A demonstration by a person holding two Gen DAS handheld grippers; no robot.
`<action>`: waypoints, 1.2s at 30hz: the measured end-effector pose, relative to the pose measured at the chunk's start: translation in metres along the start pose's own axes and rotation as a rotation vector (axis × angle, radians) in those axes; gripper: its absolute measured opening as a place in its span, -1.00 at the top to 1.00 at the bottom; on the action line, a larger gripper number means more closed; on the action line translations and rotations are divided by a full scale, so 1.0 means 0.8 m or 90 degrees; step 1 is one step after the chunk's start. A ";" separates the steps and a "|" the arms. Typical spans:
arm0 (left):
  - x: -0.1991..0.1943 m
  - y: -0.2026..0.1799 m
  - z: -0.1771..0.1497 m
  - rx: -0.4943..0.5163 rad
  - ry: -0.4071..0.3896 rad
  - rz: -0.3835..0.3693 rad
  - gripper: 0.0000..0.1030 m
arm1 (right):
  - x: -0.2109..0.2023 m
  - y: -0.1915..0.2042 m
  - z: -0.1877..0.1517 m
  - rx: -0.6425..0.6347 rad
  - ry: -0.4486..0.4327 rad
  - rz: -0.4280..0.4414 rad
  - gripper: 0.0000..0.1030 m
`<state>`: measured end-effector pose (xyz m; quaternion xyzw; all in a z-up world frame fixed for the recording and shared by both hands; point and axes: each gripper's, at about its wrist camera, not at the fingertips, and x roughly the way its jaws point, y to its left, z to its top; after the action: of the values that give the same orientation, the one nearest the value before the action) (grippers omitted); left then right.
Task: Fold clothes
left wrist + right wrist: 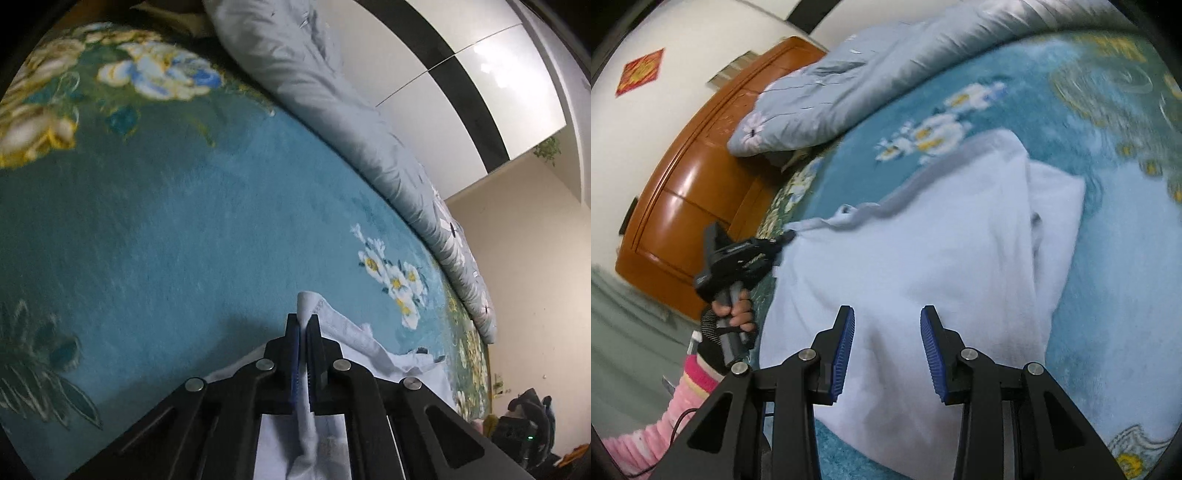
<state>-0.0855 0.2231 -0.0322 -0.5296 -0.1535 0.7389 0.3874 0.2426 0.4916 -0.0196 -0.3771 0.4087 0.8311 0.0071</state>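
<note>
I can read no text, brand or number anywhere ahead of my tools. Up and to the left of my right tool, a red diamond-shaped paper sign (639,72) hangs on the white wall, with gold marks too blurred for me to make out.

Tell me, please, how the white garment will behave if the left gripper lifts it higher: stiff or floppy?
Probably floppy: the white garment already lies in soft folds and bunches between the left gripper. It looks light, so it should lift easily, and the unheld part will likely drag over the blue floral blanket.
</note>
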 end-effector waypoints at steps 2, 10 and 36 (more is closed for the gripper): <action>0.005 -0.001 0.011 0.008 0.008 0.036 0.93 | -0.001 -0.008 -0.002 0.010 0.000 -0.001 0.25; -0.011 0.030 0.018 -0.058 0.001 0.111 0.12 | -0.042 -0.034 -0.008 0.034 -0.035 -0.025 0.26; 0.031 -0.143 -0.217 0.108 0.158 0.038 0.90 | -0.048 -0.041 0.024 0.091 -0.053 -0.017 0.83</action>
<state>0.1144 0.2844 -0.0437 -0.5868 -0.0258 0.6889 0.4246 0.2685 0.5384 -0.0103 -0.3463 0.4613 0.8145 0.0622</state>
